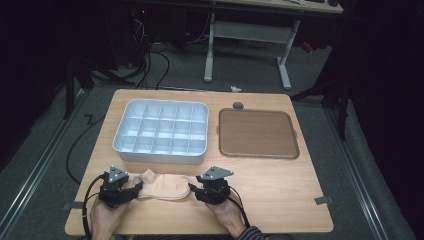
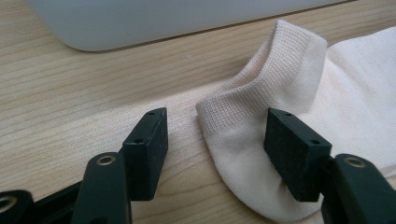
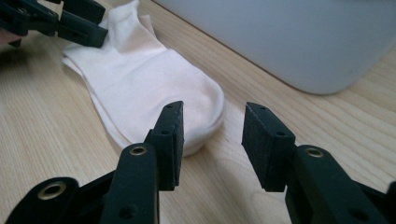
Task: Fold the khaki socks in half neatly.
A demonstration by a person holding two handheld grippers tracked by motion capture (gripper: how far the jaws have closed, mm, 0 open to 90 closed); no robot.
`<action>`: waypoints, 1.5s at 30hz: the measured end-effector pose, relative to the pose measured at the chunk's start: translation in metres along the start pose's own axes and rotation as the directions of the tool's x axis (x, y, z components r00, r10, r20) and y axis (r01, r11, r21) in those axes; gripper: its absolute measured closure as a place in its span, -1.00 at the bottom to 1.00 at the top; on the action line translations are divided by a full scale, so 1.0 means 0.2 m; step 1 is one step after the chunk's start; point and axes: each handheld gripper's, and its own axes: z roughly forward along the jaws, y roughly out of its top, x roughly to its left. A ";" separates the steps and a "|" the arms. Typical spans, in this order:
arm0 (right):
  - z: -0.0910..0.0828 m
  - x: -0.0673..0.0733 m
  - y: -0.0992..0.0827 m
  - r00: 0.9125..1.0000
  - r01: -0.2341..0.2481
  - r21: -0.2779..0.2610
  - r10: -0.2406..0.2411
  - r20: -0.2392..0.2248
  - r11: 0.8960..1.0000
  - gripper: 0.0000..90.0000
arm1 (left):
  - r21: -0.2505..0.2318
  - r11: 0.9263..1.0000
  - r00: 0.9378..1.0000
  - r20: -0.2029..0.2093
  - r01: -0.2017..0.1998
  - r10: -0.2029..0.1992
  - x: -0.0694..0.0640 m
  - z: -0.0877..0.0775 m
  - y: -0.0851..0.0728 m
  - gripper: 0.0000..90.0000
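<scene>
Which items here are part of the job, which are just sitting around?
In play:
- sock, flat on the table between both grippers
- left gripper, fingers open at the cuff end
- right gripper, fingers open by the toe

Idle:
- compartment tray, nothing visible in it
- brown tray

- Pale peach sock (image 1: 162,186), lying flat on wood, between both claws.
- Ribbed cuff (image 2: 261,93) folded up, between left claw's (image 2: 215,140) parted pads.
- Toe (image 3: 205,107) just ahead of right claw (image 3: 212,140).
</scene>
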 end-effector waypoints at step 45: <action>0.11 0.04 -0.01 0.998 0.055 0.079 -0.055 -0.004 0.995 0.93 | 0.000 1.000 0.993 0.121 -0.002 0.002 -0.03 0.00 0.02 0.87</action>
